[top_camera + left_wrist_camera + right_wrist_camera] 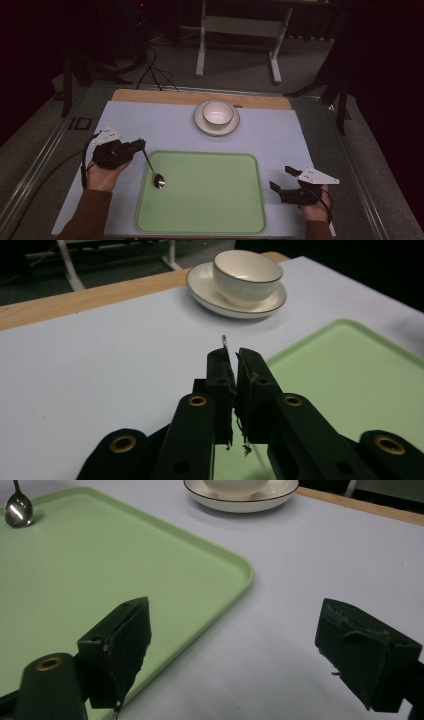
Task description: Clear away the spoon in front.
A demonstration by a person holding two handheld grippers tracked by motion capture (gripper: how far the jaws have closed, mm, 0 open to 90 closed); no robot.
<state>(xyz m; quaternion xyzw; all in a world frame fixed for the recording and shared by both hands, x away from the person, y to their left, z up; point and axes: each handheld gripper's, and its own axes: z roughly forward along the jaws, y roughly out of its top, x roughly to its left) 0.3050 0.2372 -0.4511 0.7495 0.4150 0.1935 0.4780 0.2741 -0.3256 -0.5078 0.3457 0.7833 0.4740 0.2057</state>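
Clamped on the thin handle of a metal spoon (pixel 152 168), the left claw (pixel 140 146) is seen in the high view at about 9 o'clock of the tabletop (pixel 150 125), just outside the left rim of a green tray (pixel 210 200). The spoon is tilted, its bowl resting on the tray's floor near the upper left corner, at about 5 o'clock from the claw. At about 4 o'clock of the tabletop the right claw (pixel 281 178) is held just beside the tray's right rim, its jaws apart and nothing between them. A white bowl (pixel 217 112) is set on a white saucer (pixel 200 122) at 12 o'clock, well apart from both claws.

From the left gripper view, the left claw (pixel 235 371) is shown with its jaws almost together; the handle tip of the spoon (pixel 225 341) sticks up between them. The bowl (pixel 247 275) on its saucer (pixel 205 290) lies at about 12 o'clock, the tray (pixel 345 375) at 3 o'clock.

From the right gripper view, the right claw (pixel 232 635) is shown wide apart over the tray's (pixel 125 560) edge and the bare tabletop (pixel 310 555). The spoon's (pixel 18 511) bowl is seen at 10 o'clock on the tray, the saucer (pixel 240 500) at 12 o'clock.
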